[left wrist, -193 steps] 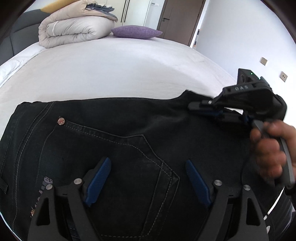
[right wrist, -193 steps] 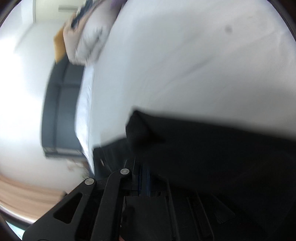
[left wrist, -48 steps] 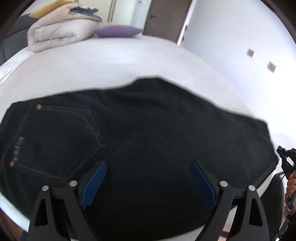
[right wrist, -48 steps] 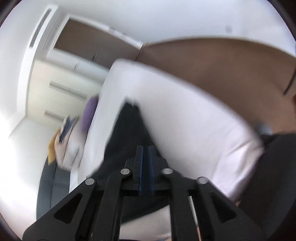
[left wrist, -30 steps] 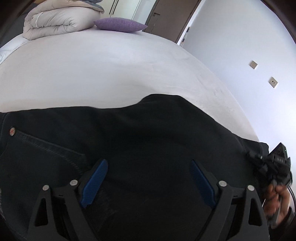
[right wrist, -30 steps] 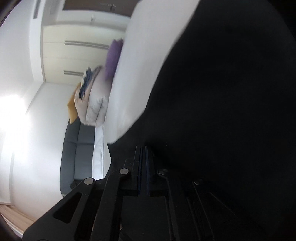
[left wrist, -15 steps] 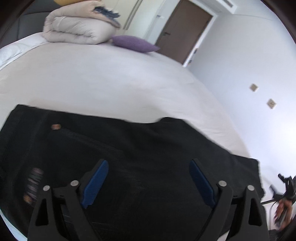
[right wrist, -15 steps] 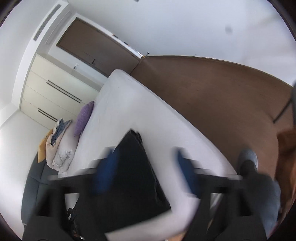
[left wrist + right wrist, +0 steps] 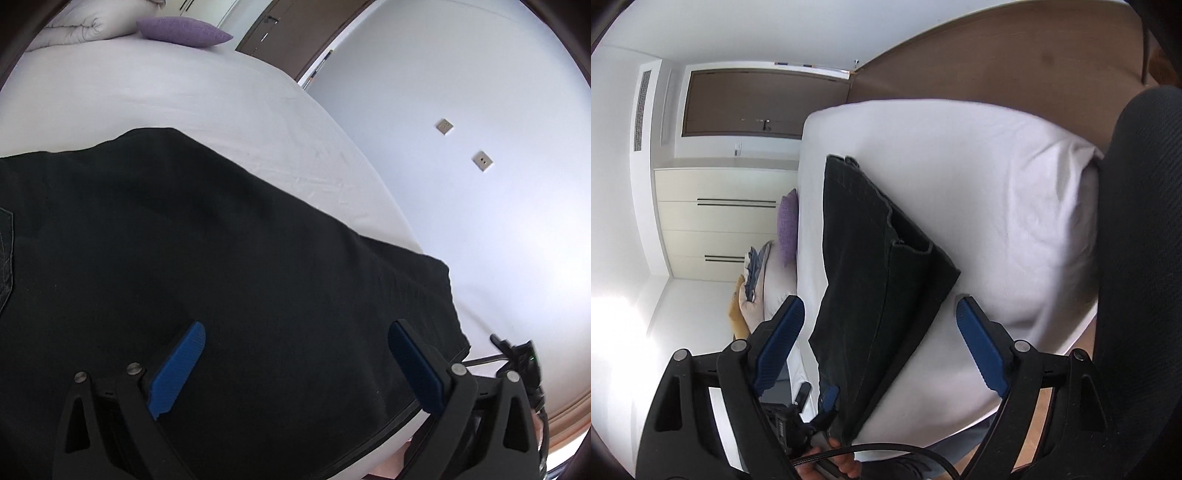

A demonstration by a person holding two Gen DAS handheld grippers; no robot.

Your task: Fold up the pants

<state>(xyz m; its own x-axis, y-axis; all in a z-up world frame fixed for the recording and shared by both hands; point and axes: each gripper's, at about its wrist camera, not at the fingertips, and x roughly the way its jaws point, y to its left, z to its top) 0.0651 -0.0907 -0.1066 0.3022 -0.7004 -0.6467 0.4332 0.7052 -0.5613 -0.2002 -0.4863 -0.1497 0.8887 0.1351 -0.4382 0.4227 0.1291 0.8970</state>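
We are hovering both grippers over a pair of black pants (image 9: 221,266) lying flat along the near edge of a white bed (image 9: 155,92), with a folded layer on top that shows in the right wrist view.

At the left, our left gripper (image 9: 295,362) is widening its fingers (image 9: 177,369) above the dark cloth; nothing is between them, and we cannot tell whether the tips are brushing the fabric. Far behind, a purple pillow (image 9: 184,31) and a rolled duvet (image 9: 77,24) are sitting at the far end of the bed, well apart from the pants.

Toward the right, the pants are ending at a hem (image 9: 448,295) that is running close to the bed's near right corner, with a strip of the fabric edge hanging at the mattress side. In our judgement this is where things are likeliest to go wrong: any drag toward the near edge is risking the whole stack sliding off.

At the far right, our right gripper (image 9: 882,328) is holding its fingers (image 9: 979,350) spread and released, framing the stepped top layer (image 9: 886,236) without gripping it. We are judging that a pinch catching only one layer would peel the stack apart.
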